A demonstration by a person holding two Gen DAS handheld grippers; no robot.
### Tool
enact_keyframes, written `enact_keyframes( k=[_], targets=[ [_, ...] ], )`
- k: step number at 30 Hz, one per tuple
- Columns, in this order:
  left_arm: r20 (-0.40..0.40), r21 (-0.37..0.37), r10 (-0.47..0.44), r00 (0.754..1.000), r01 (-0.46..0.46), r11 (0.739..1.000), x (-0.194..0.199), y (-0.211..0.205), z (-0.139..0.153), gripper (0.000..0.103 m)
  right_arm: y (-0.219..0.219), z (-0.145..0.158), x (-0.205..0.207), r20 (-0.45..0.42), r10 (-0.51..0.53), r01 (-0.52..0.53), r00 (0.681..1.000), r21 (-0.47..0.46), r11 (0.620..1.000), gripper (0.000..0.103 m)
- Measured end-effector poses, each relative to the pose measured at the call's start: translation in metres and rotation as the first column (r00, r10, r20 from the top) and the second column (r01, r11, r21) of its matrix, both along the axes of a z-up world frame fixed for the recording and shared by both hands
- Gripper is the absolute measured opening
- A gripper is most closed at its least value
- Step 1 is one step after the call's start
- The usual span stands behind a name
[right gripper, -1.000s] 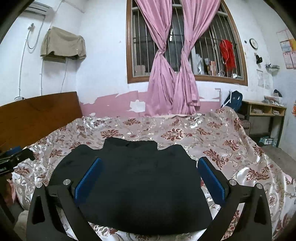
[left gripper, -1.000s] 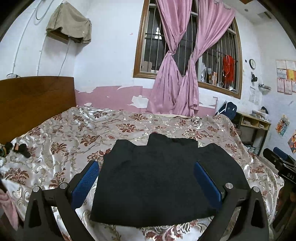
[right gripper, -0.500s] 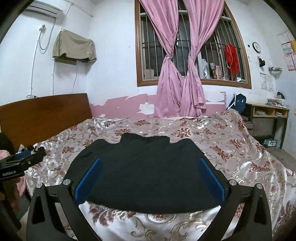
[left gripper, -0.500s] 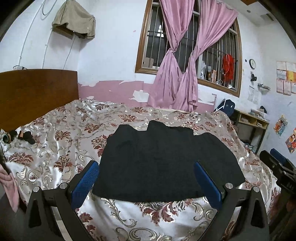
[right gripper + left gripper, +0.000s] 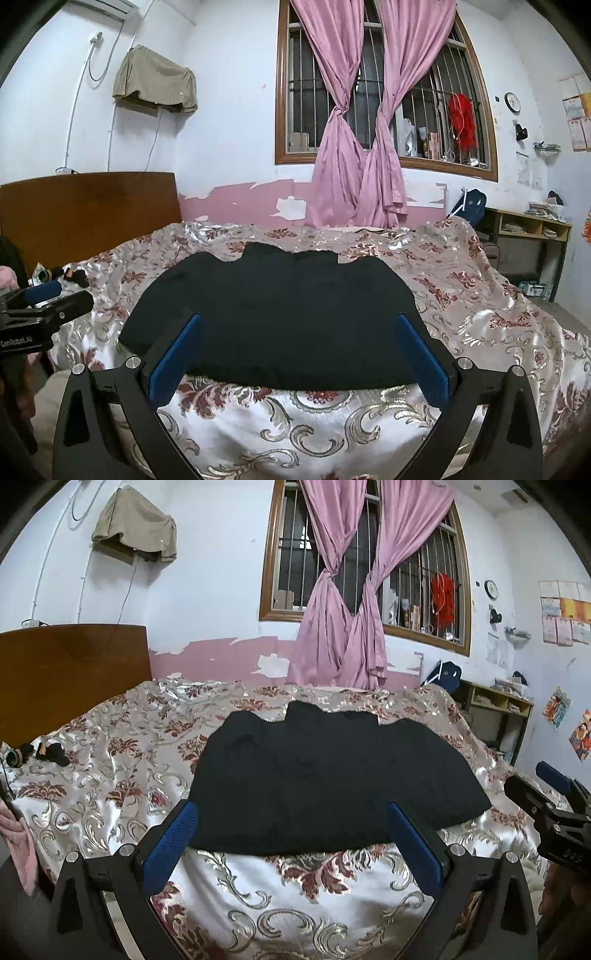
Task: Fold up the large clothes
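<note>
A black garment [image 5: 325,775] lies folded flat in the middle of the bed, collar toward the window; it also shows in the right wrist view [image 5: 280,314]. My left gripper [image 5: 291,830] is open and empty, held off the bed's near edge in front of the garment's hem. My right gripper [image 5: 299,350] is open and empty, likewise short of the hem. Neither touches the cloth. The right gripper's body shows at the right edge of the left wrist view [image 5: 550,812]; the left gripper's body shows at the left of the right wrist view [image 5: 40,314].
The bed carries a shiny floral bedspread [image 5: 118,775] and has a wooden headboard [image 5: 70,668] at the left. Small dark items [image 5: 51,753] lie near the headboard. A window with pink curtains [image 5: 354,602] is behind; a shelf desk [image 5: 495,709] stands at the right.
Both grippers have pulled back and up from the garment toward the bed's near edge; more bedspread now shows in front of the hem. The garment has stayed in place.
</note>
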State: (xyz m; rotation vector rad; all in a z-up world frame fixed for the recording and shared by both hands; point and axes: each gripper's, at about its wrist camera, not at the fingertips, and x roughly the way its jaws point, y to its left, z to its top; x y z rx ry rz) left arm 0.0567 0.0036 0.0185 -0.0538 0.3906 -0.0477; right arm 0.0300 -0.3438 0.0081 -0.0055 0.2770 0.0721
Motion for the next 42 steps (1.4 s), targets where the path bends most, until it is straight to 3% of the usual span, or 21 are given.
enact_keyframes(
  k=[10,22,42],
  targets=[
    [-0.046,0.052,0.006,0.999,-0.003,0.999,-0.001,-0.005,-0.021,0.103,0.001,-0.014,0.003,-0.045,-0.010,0.010,0.999,-0.010,1.000,0.101],
    [-0.071,0.052,0.035,0.997,-0.031,0.998,0.003,0.001,-0.029,0.103,-0.010,-0.034,0.013,-0.135,-0.029,0.030,0.990,0.008,1.000,0.101],
    [-0.077,0.049,0.039,0.996,-0.036,0.998,0.004,0.003,-0.031,0.103,-0.011,-0.037,0.015,-0.151,-0.031,0.033,0.988,0.010,0.999,0.101]
  ],
)
